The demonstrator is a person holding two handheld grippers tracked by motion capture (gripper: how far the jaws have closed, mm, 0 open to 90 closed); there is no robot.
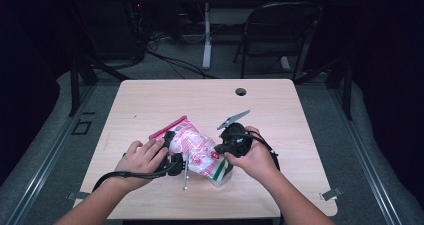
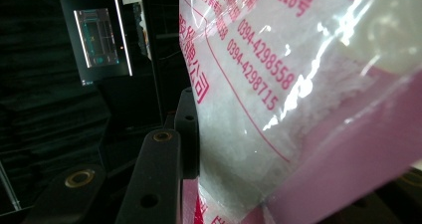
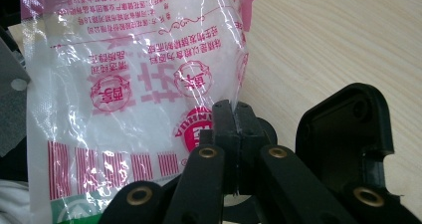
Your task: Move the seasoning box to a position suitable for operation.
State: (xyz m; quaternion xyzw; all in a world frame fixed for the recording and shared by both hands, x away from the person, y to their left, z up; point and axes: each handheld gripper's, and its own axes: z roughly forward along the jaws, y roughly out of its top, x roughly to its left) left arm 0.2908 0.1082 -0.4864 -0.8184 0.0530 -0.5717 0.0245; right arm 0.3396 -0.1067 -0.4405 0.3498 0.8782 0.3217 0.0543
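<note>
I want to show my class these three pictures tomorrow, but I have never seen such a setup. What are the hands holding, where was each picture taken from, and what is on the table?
No robot here: a person sits at a wooden table and holds hand-operated tongs in each hand, the left tongs and the right tongs. The high view looks down from above the person. The other two pictures come from small cameras riding on each tool, looking along its black jaws. Between the tongs is a clear plastic bag with red printing and white contents. The right gripper view shows its jaws pinched shut on the bag's edge. The left gripper view shows the bag pressed against its jaws, seemingly gripped too.
</note>
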